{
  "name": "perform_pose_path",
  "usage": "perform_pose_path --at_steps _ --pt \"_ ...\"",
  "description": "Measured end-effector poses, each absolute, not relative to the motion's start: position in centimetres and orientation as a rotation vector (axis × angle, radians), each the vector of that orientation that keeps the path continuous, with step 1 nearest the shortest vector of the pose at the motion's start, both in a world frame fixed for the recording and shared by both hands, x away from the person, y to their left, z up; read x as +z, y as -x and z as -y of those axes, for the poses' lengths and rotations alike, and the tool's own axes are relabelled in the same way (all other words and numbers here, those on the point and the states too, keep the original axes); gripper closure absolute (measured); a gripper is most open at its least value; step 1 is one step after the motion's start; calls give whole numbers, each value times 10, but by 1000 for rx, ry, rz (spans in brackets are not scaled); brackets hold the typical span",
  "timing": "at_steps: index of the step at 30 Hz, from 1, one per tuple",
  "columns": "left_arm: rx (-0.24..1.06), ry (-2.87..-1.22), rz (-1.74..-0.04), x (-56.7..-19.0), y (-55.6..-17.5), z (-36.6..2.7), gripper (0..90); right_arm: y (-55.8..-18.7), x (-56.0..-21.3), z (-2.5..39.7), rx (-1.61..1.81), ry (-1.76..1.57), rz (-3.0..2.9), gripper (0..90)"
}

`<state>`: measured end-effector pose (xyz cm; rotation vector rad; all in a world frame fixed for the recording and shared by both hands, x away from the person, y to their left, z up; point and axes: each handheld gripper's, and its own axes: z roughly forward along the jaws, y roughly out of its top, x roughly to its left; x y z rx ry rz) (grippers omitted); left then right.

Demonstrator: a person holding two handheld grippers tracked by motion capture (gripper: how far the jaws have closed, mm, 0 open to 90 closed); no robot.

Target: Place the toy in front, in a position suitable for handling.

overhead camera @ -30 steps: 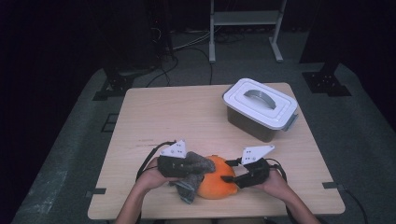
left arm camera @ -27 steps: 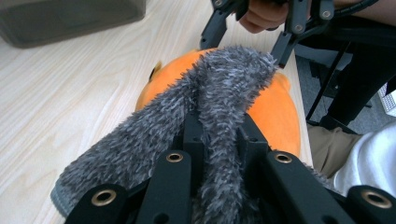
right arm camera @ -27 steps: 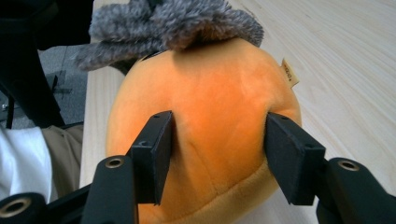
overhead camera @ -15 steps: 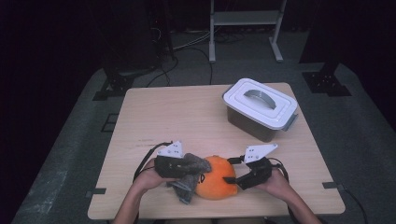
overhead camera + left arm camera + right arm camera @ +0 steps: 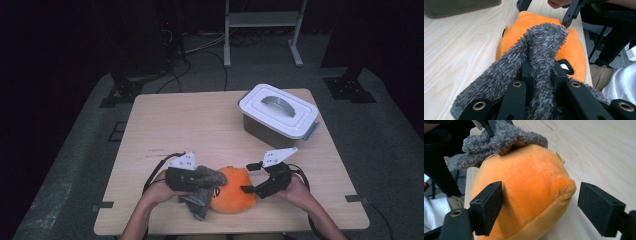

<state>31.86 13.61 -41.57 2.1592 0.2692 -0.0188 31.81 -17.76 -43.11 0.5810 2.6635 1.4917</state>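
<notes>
An orange plush toy (image 5: 232, 196) lies near the table's front edge. A grey fuzzy cloth (image 5: 204, 184) is draped over its left side and hangs down in front. My left gripper (image 5: 196, 180) is shut on a fold of this grey cloth (image 5: 541, 45), which lies over the orange plush (image 5: 511, 40). My right gripper (image 5: 250, 178) is at the plush's right side. In the right gripper view my right gripper (image 5: 544, 205) stands open around the orange plush (image 5: 524, 195): the left jaw touches it and the right jaw is apart from it. The grey cloth (image 5: 504, 140) lies across the top of the plush.
A grey box with a white handled lid (image 5: 278, 113) stands at the back right of the wooden table (image 5: 190, 125). The person's hands hold both grippers at the front edge. Cables trail from each gripper.
Both grippers stay at the plush with only slight shifts of the hands. The left one still holds the cloth.
</notes>
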Motion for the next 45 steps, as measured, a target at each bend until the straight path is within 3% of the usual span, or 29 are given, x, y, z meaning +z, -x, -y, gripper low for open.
perform_pose_path --at_steps 4,9,12,26,34,45 --pt "-33 -2157 -252 -414 -316 -130 775 -321 -443 171 1486 -616 -2765 207" --pt "10 -2142 -241 -405 -313 -125 777 -312 -431 169 1454 -551 -2720 404" --pt "33 -2103 -235 -398 -312 -123 777 -305 -424 165 1462 -507 -2667 455" --pt "42 -2136 -340 -413 -324 -142 776 -302 -417 176 1411 -459 -2616 482" --pt "81 -2116 -262 -394 -313 -117 775 -292 -412 161 1378 -387 -2573 481" --pt "27 -2130 -333 -411 -322 -138 768 -290 -406 170 1339 -372 -2556 486"
